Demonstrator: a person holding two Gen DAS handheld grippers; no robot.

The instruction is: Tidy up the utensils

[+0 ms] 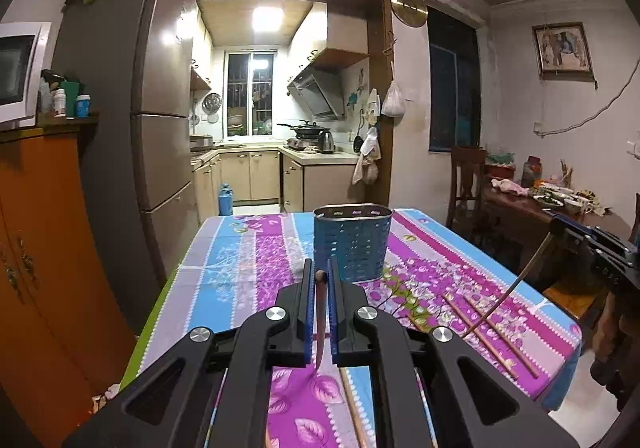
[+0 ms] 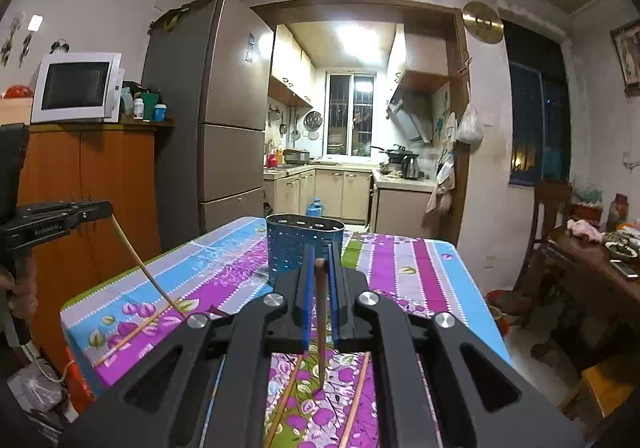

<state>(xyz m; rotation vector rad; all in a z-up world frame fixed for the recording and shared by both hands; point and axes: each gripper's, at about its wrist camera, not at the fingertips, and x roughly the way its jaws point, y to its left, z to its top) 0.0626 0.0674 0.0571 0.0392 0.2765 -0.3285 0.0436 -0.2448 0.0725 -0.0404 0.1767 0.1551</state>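
Chopsticks: we see one pinched in the left gripper (image 1: 319,280), one in the right gripper (image 2: 320,268), tips hanging down | loose chopsticks (image 1: 494,332) lie on the floral tablecloth (image 1: 240,268) | blue perforated holder (image 1: 352,242) stands at the far end | refrigerator (image 1: 160,87), kitchen (image 1: 256,119) behind.

Grey-brown refrigerator (image 1: 160,87) at left of centre. White microwave (image 2: 76,85) upper left, atop orange wooden cabinet (image 2: 88,183). Blue gas cylinder (image 1: 225,199) on kitchen floor, centre. Kettle (image 1: 327,141) on counter. Framed picture (image 1: 563,47) upper right. Cluttered wooden side table (image 1: 520,207) at right edge.
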